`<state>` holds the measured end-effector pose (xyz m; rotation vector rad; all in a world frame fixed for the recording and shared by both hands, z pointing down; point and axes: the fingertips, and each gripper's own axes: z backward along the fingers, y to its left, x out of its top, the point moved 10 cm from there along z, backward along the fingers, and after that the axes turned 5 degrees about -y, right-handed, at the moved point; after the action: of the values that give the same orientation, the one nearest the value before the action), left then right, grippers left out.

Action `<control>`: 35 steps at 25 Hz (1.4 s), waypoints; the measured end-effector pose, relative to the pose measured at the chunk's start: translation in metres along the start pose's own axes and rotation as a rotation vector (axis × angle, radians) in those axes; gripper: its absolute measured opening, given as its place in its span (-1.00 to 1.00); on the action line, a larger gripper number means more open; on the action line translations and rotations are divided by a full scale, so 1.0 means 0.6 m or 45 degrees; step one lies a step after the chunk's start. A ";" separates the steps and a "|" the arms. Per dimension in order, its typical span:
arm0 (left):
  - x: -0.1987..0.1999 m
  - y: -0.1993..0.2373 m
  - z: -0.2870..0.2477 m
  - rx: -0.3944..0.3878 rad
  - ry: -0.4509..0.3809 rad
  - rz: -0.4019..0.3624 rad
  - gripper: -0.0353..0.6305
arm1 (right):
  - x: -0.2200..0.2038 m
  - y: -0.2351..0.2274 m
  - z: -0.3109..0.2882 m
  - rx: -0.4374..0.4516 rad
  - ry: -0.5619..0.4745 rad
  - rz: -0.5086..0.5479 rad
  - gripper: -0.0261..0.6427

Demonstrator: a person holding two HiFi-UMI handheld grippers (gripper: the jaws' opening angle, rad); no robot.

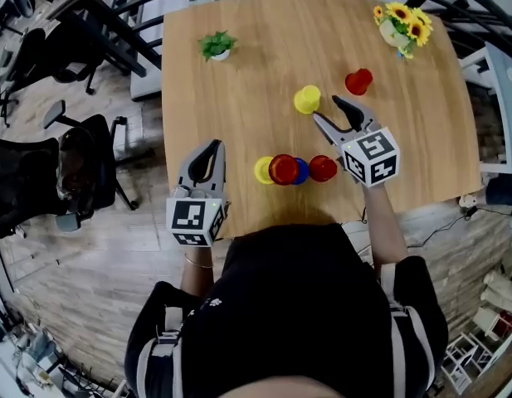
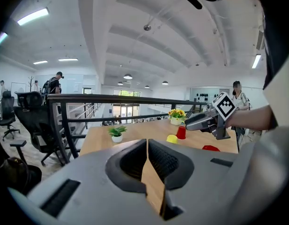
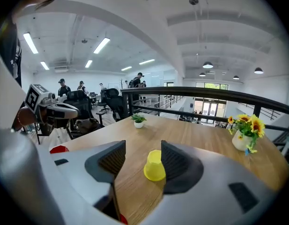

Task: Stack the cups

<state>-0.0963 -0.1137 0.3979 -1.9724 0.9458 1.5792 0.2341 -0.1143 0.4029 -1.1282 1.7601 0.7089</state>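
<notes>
An upside-down yellow cup [image 1: 306,99] stands mid-table, and in the right gripper view this yellow cup [image 3: 155,166] sits just ahead, between the spread jaws. My right gripper [image 1: 326,109] is open, its tips just right of the cup. A red cup [image 1: 358,81] stands farther right. Near the front edge sit a yellow cup [image 1: 263,170], a red cup [image 1: 283,169], a blue cup [image 1: 301,171] and another red cup [image 1: 323,168]. My left gripper [image 1: 212,145] is shut and empty, left of that row.
A small potted plant [image 1: 216,46] stands at the table's back left and a sunflower vase [image 1: 402,25] at the back right. Office chairs [image 1: 77,168] and a dark railing [image 1: 114,23] lie left of the wooden table [image 1: 239,106].
</notes>
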 end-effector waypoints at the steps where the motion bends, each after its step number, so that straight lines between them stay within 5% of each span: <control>1: 0.000 -0.002 0.000 0.011 0.004 -0.002 -0.83 | -0.005 -0.003 -0.008 0.010 0.006 0.000 -0.21; 9: 0.018 0.001 -0.018 0.081 0.022 -0.019 -0.83 | -0.035 -0.026 -0.069 0.001 0.038 0.025 -0.16; 23: 0.024 0.012 -0.048 0.067 0.072 -0.040 -0.83 | -0.080 -0.049 -0.131 -0.019 0.171 0.029 -0.16; 35: 0.028 0.010 -0.040 0.040 0.041 -0.048 -0.83 | -0.061 -0.039 -0.093 -0.053 0.118 0.023 -0.30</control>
<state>-0.0827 -0.1386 0.3885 -1.9882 0.9347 1.5073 0.2407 -0.1553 0.4598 -1.1916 1.8425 0.7172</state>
